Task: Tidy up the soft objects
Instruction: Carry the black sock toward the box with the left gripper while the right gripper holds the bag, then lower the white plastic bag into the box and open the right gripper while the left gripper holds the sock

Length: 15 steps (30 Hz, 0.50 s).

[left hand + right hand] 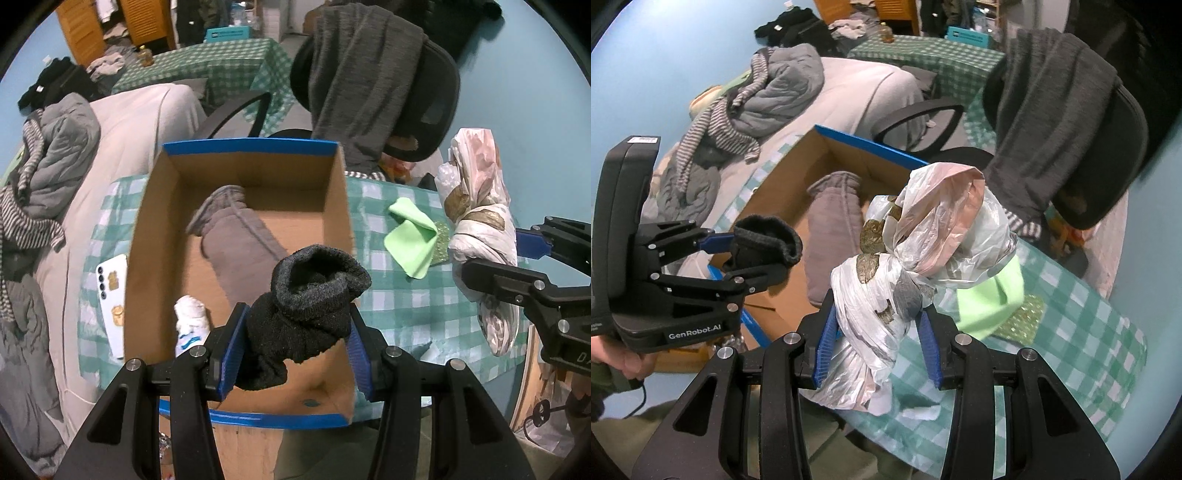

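Left claw [295,347] is clenched on a rolled dark grey knitted sock bundle [310,306], with the blue pads [232,347] pressing its lower part from both sides while the folded cuff stands open above them. It hangs over the near end of the open brown cardboard box with blue edges [155,229], which stands on the bench with the green and white checked cloth [399,295]. Inside the box already lie a long grey padded fabric piece [236,243] and a small white rolled sock with blue marks [190,325]. Right claw [877,343] is grasping a knotted bundle of white and pinkish thin plastic bags [916,251], taken at its narrow lower part under the knot, and it hangs above the bench just beside the box. On the cloth near it lies a light green folded cloth [412,240]. I judge both things as very light and soft: the sock will squeeze and give under the pads, so a hold across the thick rolled middle is safe and nothing can break. The plastic bundle is slippery and springy, so I think the knot or the twisted waist is the best place, because loose film can slide out. A white phone [110,295] lies on the bench left of the box.
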Tool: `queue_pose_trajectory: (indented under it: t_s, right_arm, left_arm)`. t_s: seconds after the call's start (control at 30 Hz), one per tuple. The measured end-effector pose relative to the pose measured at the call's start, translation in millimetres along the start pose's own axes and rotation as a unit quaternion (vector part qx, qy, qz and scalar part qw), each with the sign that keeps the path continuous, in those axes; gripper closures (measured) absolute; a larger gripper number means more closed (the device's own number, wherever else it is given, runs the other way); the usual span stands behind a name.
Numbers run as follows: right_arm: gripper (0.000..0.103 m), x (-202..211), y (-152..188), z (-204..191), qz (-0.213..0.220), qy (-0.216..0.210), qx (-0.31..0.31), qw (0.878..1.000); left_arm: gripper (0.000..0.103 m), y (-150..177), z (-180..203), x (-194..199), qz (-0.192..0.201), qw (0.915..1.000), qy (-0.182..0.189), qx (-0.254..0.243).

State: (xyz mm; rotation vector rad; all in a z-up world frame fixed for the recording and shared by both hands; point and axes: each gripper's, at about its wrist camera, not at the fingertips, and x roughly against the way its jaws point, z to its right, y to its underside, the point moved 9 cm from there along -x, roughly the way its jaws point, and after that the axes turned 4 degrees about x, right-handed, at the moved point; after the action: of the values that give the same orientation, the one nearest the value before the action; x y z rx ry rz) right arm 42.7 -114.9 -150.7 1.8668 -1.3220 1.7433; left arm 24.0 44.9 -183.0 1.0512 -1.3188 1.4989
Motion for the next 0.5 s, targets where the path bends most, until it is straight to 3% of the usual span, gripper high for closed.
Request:
queue_pose_trajectory:
  t_s: [0.5]
  right_arm:
    - [0.063,-33,-30,-41,-0.012,-0.022,0.032,0.999]
  left_arm:
    - [0.052,2,-55,-6,-0.008,0.9983,-0.018,0.056]
